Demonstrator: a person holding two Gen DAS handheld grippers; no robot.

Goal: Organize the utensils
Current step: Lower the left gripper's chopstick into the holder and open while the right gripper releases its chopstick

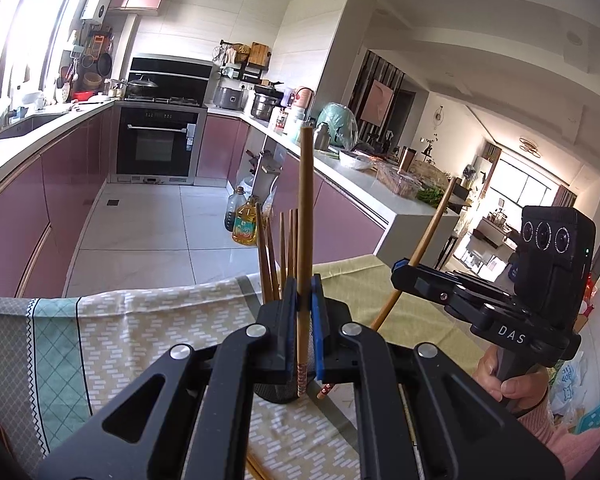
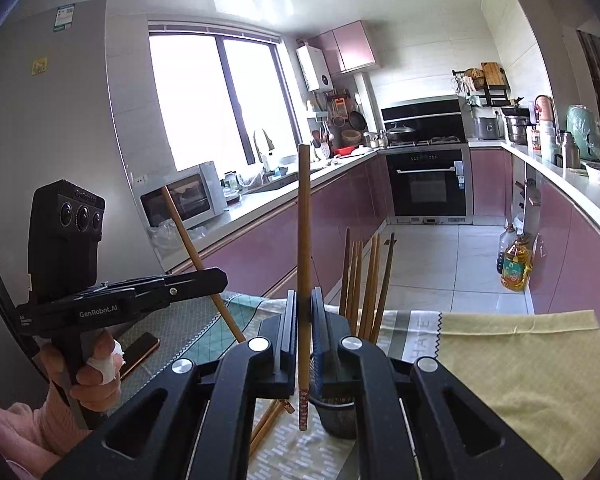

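1. My left gripper [image 1: 305,300] pinches one chopstick [image 1: 305,200] upright; my right gripper [image 2: 305,312] pinches another chopstick [image 2: 304,220].
2. The mesh holder [image 2: 338,416] stands just below, already holding several.
3. I should lower each tip-down, steadily, releasing inside the rim.

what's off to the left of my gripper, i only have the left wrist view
Observer: A microwave sits on the counter by the window; your view cuts it off.
Operator: anything on the table on that side
Observer: A phone lies flat on the cloth, beside the hand that holds the left gripper.
Operator: is the right one holding its chopstick firmly
Observer: The right gripper has its jaws shut on an upright chopstick, whose patterned end hangs beside the mesh holder.
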